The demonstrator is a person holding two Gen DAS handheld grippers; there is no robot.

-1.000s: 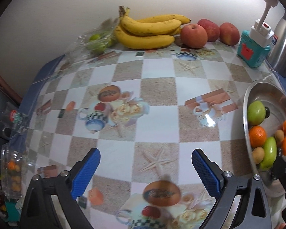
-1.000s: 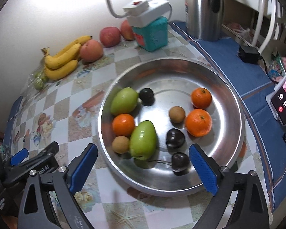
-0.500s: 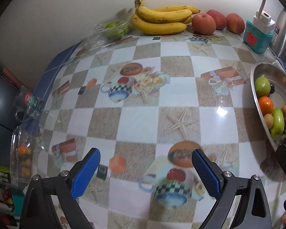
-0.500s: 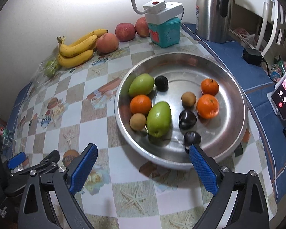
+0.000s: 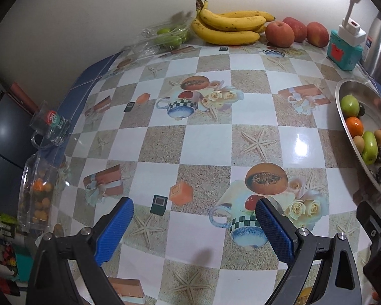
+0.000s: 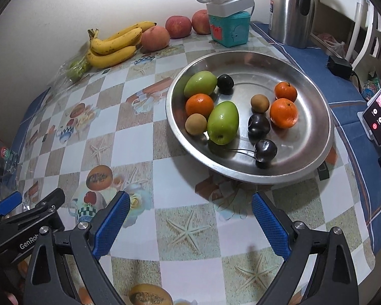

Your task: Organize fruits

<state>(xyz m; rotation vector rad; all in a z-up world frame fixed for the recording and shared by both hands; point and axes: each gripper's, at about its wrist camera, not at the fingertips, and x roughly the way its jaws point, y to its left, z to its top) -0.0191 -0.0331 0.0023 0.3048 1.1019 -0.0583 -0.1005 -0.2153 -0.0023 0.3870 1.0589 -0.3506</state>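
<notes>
A round steel tray [image 6: 315, 157] [image 5: 343, 94] holds mixed fruit: two green mangoes [image 6: 223, 122], three oranges [image 6: 283, 113], two small brown fruits [image 6: 259, 103] and dark plums [image 6: 259, 126], with a stemmed cherry [image 6: 266, 150] near its front rim. Bananas [image 5: 228, 25] [image 6: 114, 47] and three apples [image 5: 279, 34] [image 6: 178, 26] lie along the back wall. My left gripper [image 5: 194, 225] hovers open over the checked tablecloth, well left of the tray. Open as well, my right gripper [image 6: 189, 217] hangs in front of the tray, nothing between its fingers.
A teal box [image 6: 229, 29] with a white power strip on top and a steel kettle [image 6: 292, 10] stand at the back right. A phone [image 6: 379, 119] leans at the right. A bag of green fruit [image 5: 165, 36], a glass mug [image 5: 49, 125] and a clear box of small oranges [image 5: 38, 193] sit along the left edge.
Both grippers have pulled back toward me and risen, so more tablecloth shows. The tray and wall fruit look farther off. Nothing was picked up.
</notes>
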